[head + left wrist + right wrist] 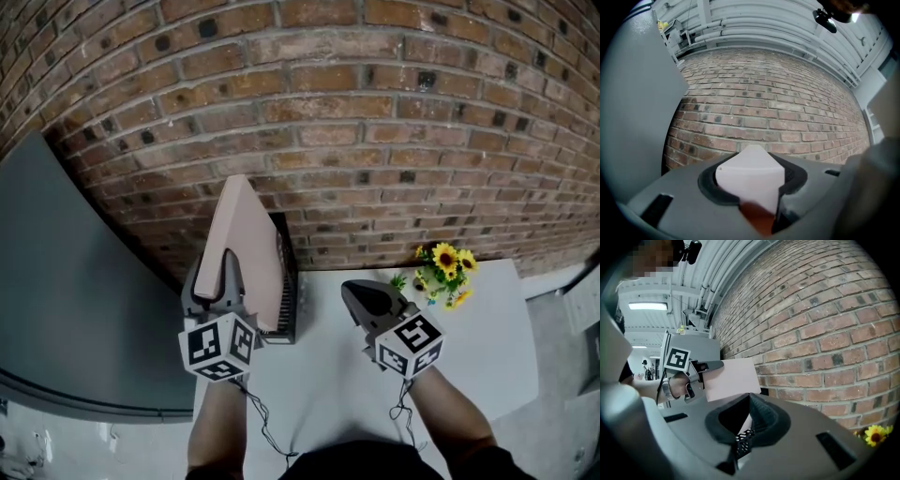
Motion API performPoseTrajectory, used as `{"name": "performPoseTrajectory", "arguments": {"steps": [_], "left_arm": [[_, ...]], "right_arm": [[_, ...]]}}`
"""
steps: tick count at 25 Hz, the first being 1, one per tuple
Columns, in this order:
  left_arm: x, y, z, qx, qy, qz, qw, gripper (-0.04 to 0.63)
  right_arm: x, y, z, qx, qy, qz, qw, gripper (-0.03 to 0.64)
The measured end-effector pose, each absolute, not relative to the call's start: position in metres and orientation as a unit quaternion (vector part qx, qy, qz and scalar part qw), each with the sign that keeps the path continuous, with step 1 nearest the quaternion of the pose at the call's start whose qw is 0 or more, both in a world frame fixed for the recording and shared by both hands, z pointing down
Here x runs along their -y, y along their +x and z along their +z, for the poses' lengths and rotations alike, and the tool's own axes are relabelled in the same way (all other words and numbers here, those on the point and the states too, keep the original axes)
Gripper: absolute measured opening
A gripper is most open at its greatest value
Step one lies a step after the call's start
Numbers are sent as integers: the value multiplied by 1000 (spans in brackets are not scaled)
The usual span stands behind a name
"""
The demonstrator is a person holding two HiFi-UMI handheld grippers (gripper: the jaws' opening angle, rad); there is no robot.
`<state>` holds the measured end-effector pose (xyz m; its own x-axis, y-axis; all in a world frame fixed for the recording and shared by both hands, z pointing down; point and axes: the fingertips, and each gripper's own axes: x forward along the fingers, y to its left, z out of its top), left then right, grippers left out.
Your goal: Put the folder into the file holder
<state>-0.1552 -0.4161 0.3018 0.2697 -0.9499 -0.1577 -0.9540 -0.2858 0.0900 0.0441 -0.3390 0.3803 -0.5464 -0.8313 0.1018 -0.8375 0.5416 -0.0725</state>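
A pale pink folder [246,239] stands on edge, tilted, over the left side of the black mesh file holder [285,305]. My left gripper [225,270] is shut on its near edge. In the left gripper view the folder [751,176] fills the gap between the jaws. My right gripper [362,296] hovers over the white table [478,352] to the right of the holder, jaws shut and empty. The right gripper view shows the folder [733,378], the left gripper [708,365] gripping it, and a bit of the holder's mesh [743,439] behind the shut jaws.
A brick wall [375,141] rises directly behind the table. A grey panel [75,309] stands along the left. A small bunch of yellow flowers [443,272] sits at the back right of the table, beside the wall.
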Motion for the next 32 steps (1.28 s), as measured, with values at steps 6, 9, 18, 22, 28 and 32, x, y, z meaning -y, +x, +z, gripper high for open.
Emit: {"name": "performPoseTrajectory", "arguments": {"steps": [6,9,18,22,28,32], "left_arm": [[426,-150,334,-602,-794,77,4,178],[429,-146,349,-601,-796,68,4,178],[432,-138,396,-603,-796,51,-10,178],[433,-134,411,-601,-798,40,-5,178],[434,-129,430,-602,-798,31,2,179],[433,-125,430,-597,-802,29,10,181]], "right_arm": [[345,44,391,873,482,65,30,3],[347,44,396,871,486,70,31,3],[348,43,410,866,492,86,33,3],[347,44,417,864,494,94,33,3],[347,46,420,862,497,96,33,3],[346,47,422,860,499,100,33,3]]}}
